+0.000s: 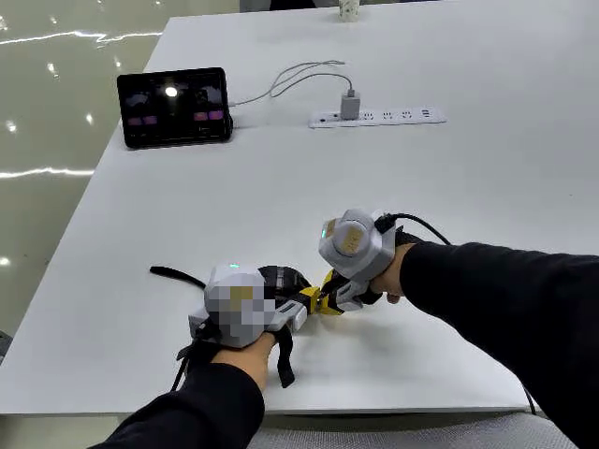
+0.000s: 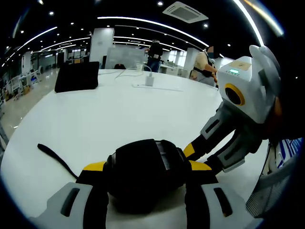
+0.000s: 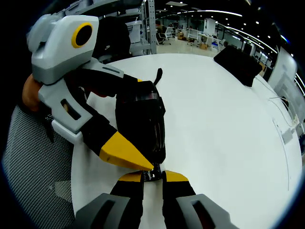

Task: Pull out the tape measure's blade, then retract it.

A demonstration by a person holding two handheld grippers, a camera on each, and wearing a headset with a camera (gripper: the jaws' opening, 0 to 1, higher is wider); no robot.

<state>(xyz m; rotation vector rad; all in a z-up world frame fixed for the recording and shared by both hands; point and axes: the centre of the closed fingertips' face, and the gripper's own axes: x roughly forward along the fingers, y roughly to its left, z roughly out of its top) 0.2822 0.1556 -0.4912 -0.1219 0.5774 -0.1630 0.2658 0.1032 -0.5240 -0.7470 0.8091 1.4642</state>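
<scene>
Fingers of the left gripper (image 2: 145,167) clamp the black tape measure (image 3: 140,119) on the worktop (image 3: 214,119); the right gripper (image 3: 153,175) pinches the blade tip (image 3: 151,173) at the case mouth. Hardly any blade is out, so by my judgement nearly the whole pull and the retraction remain.

Bright even light from ceiling strips (image 2: 143,20) leaves glare streaks on the glossy floor (image 1: 37,122); gripper views bend at edges

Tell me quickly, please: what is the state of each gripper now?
The left gripper is closed around the tape measure.
The right gripper is closed, pinching the blade tip.
</scene>
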